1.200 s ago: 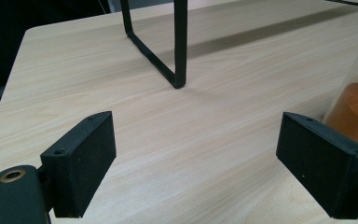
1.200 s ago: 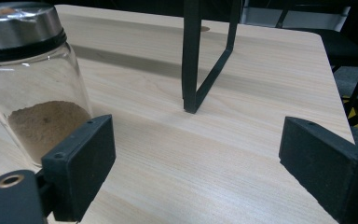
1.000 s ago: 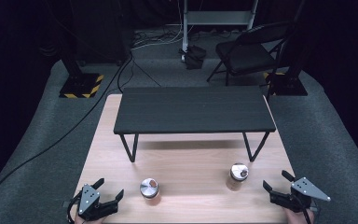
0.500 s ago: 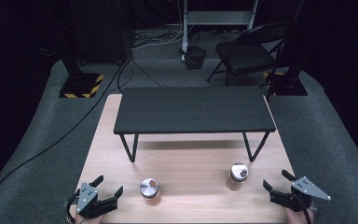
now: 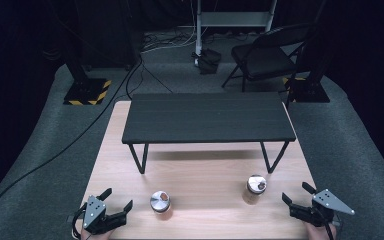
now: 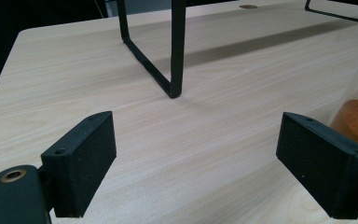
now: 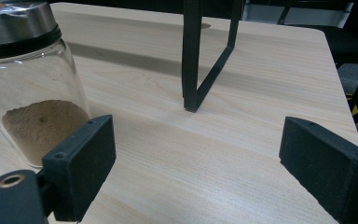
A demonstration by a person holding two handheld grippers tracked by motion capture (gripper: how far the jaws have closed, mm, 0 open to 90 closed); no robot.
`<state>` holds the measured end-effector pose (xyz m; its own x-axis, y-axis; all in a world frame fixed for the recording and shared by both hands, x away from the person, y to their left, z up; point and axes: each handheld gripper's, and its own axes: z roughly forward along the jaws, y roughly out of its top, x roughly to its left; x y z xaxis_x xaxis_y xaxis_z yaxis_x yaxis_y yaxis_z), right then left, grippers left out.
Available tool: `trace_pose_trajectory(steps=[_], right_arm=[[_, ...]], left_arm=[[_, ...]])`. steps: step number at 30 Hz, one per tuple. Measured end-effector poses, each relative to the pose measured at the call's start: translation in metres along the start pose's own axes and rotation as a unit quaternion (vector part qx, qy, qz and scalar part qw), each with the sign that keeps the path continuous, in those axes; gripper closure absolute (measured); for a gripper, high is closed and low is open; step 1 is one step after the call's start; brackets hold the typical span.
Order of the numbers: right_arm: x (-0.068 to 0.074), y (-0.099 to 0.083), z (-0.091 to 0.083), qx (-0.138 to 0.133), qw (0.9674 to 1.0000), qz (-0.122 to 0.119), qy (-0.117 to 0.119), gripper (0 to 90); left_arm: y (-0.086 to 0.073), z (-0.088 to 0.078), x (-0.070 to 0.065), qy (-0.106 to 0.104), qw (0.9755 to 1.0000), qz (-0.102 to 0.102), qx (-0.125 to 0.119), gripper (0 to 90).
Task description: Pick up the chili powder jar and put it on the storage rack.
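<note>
Grippers (image 5: 114, 200) (image 5: 296, 192) unmoved since before — jaws wide, holding nothing.

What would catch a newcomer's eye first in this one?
Probably the low black bench standing across the far half of the wooden table. In front of it stand two metal-lidded glass jars, with the left gripper and the right gripper open at the near corners, holding nothing.

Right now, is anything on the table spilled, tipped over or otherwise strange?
Nothing stands out. Both jars, left jar and right jar, stand upright with lids on, and no powder lies on the wooden table. The black shelf stands level. Both tongs are open.
</note>
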<state>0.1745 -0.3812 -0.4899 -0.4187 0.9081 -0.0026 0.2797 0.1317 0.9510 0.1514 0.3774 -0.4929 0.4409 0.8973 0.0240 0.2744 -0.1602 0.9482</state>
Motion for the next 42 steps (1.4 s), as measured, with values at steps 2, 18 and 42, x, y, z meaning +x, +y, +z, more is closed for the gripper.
trace_pose_trajectory(steps=[2, 18, 42], right_arm=[[0.0, 0.0, 0.0, -0.001, 1.0, 0.0, 0.0, 9.9], [0.0, 0.0, 0.0, -0.001, 1.0, -0.001, 0.0, 9.9], [0.0, 0.0, 0.0, 0.0, 1.0, -0.002, 0.0, 10.0]], left_arm=[[0.0, 0.0, 0.0, -0.002, 1.0, 0.001, -0.001, 11.9], [0.0, 0.001, 0.003, -0.035, 0.9993, 0.011, -0.006, 9.9], [0.011, 0.013, -0.005, -0.097, 0.9942, 0.045, 0.004, 9.4]])
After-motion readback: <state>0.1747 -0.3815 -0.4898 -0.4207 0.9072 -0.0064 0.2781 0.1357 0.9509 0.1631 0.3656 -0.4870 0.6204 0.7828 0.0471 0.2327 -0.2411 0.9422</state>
